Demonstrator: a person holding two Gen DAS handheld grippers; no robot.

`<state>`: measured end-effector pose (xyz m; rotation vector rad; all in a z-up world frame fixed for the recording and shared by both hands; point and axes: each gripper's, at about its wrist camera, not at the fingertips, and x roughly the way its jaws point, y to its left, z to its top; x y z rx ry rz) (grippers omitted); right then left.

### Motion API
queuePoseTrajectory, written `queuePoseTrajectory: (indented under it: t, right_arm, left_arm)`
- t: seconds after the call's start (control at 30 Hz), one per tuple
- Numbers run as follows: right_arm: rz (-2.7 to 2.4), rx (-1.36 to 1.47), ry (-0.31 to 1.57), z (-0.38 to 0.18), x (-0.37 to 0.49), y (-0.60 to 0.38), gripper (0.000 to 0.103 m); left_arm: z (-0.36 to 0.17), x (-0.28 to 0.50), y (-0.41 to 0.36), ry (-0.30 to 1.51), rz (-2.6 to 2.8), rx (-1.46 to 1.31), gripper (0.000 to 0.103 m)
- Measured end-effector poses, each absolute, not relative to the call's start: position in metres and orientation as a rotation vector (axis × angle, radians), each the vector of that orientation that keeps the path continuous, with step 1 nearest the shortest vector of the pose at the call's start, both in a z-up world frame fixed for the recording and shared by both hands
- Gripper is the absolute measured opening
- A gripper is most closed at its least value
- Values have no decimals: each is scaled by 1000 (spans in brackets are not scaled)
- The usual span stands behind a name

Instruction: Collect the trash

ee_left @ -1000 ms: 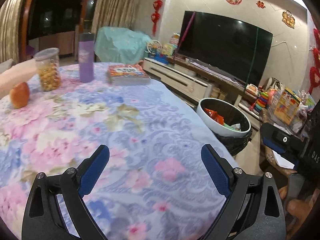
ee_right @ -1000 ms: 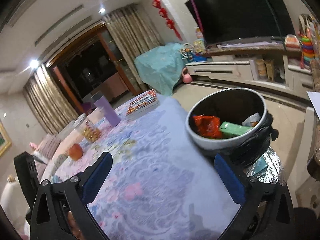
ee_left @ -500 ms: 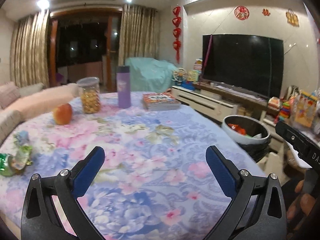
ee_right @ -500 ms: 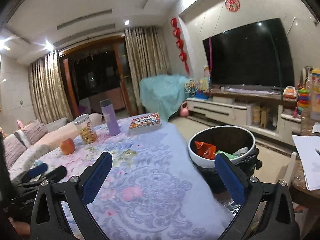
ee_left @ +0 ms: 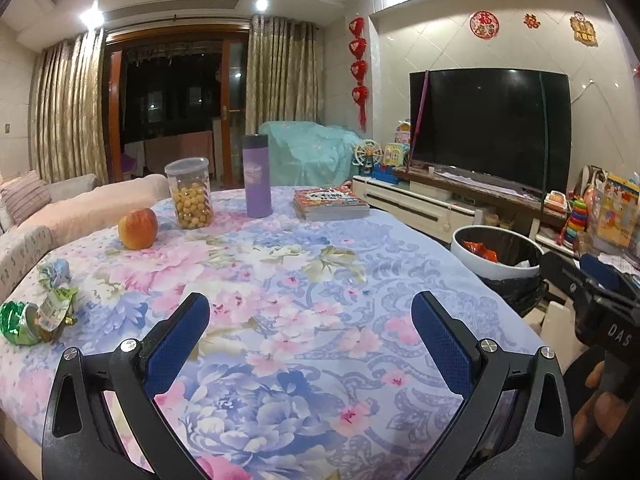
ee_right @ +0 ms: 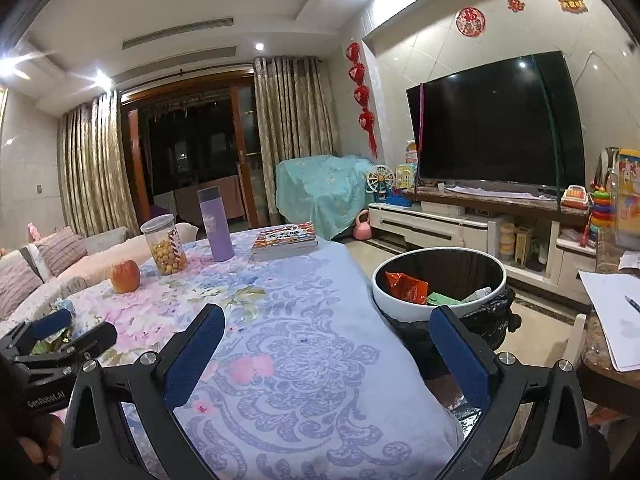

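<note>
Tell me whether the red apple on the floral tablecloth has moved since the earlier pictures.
No. The red apple sits left of the clear snack jar as before; only the camera's view swung, which shifted everything in frame together.

Walls: we note pale diagonal tiles [ee_left: 440,44] carrying red paper ornaments [ee_left: 483,24].
Window: we find a dark glazed door [ee_left: 176,120] flanked by gold curtains [ee_left: 280,92].
Light: recessed ceiling spots [ee_left: 262,2] are lit.
Furniture: we record a black television [ee_left: 492,128] on a low white cabinet [ee_left: 416,204], a covered sofa [ee_left: 80,208] and a floral-clothed table [ee_left: 312,300].
Floor: beige tiles [ee_right: 364,246].
</note>
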<state>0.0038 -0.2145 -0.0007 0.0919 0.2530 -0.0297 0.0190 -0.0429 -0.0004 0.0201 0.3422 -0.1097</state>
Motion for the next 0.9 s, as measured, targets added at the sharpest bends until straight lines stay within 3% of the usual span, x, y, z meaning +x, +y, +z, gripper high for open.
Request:
queuePoseTrajectory:
  t: [0.9]
  right_arm:
    - [-27,95,217,1,-6,-217,103]
  left_arm:
    - [9,2,-42,278,-84,25,103]
